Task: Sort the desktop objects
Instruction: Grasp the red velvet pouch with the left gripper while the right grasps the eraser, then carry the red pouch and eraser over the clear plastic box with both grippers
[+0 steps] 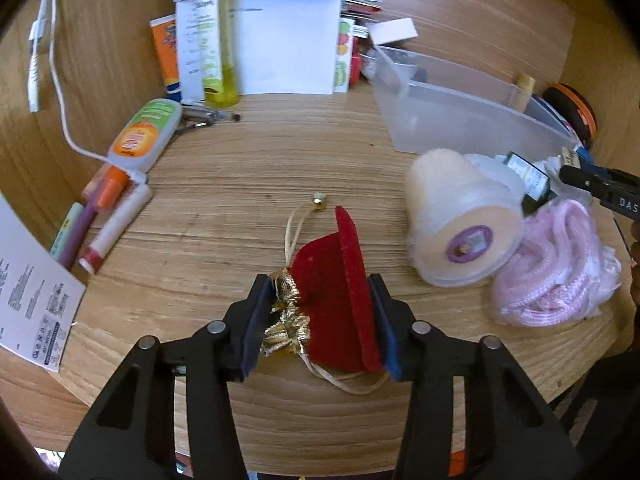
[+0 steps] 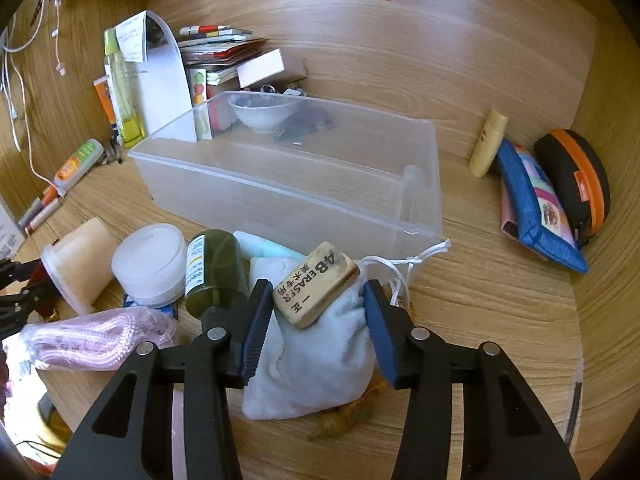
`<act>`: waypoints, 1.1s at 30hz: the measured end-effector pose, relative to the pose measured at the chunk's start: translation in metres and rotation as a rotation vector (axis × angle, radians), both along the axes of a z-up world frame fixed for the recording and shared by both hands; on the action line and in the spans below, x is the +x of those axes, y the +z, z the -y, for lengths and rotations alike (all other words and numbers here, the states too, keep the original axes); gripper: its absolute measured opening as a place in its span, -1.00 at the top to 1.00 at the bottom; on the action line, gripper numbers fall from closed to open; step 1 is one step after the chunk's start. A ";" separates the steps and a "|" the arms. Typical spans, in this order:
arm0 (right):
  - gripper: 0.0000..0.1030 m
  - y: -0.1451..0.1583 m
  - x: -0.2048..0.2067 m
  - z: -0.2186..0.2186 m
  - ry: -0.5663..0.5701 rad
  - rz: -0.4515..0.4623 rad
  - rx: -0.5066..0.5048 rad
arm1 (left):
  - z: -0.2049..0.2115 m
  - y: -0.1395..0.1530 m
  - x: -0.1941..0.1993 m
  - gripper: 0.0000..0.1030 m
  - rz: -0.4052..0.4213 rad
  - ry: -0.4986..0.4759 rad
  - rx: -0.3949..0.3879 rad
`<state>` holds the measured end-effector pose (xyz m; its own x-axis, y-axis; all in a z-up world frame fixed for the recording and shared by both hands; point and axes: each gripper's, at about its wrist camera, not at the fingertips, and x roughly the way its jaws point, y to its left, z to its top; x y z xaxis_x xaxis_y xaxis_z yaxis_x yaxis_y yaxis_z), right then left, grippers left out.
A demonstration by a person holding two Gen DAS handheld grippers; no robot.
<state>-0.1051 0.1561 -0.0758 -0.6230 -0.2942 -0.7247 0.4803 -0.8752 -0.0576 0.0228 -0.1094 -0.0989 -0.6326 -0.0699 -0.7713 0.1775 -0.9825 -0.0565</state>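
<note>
Left wrist view: the left gripper (image 1: 322, 322) was closed on a red velvet pouch (image 1: 334, 300), its blue ribbed pads pressed against the pouch's two sides. The pouch was flat and stiff-edged, with a crumpled gold foil trim (image 1: 286, 320) at its gathered mouth and a thin cream cord ending in a small gold bead (image 1: 319, 201). It sat just above the wood-grain laminate counter (image 1: 240, 184); whether its underside touched the surface could not be told.

To the right lay a cream spool of thread (image 1: 460, 216) wrapped in clear film, touching a bag of pink braided cord (image 1: 548, 268). A translucent plastic bin (image 1: 460, 116) stood behind them.

Right wrist view: the right gripper (image 2: 316, 312) straddled a pale blue fleece drawstring pouch (image 2: 320, 348) with a worn, cream rectangular eraser (image 2: 316, 284) lying tilted on top. The eraser was printed "4B ERASER" and was grimy at its edges. The left pad touched the eraser's corner and the right pad touched the fleece, so the gripper was closed on the pouch; how firmly could not be judged.

A dark green bottle (image 2: 216, 268) and a frosted white jar (image 2: 150, 264) stood just left of the pouch. A small olive-green pointed thing (image 2: 340, 424) poked out from under the pouch, mostly hidden. The empty-looking bin's far wall blurred a white bowl (image 2: 262, 114) behind it
</note>
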 end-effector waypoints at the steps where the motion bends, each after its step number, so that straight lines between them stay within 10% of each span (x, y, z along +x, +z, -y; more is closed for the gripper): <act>1: 0.16 0.000 0.000 0.000 0.000 -0.003 0.002 | 0.002 0.000 0.000 0.12 -0.002 0.007 0.002; 14: -0.19 0.012 0.006 0.014 0.008 -0.074 0.050 | 0.013 0.026 0.000 0.19 -0.105 0.032 0.043; 21: 0.22 -0.003 -0.002 0.031 -0.003 -0.087 0.162 | 0.005 0.048 -0.003 0.19 -0.176 -0.008 0.069; 33: 0.23 0.023 0.011 0.007 -0.005 -0.085 0.061 | -0.012 0.079 -0.016 0.19 -0.236 -0.089 0.069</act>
<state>-0.0943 0.1493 -0.0533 -0.6843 -0.2476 -0.6859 0.4668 -0.8714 -0.1511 0.0063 -0.0970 -0.0201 -0.7972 0.0421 -0.6023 0.0642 -0.9860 -0.1538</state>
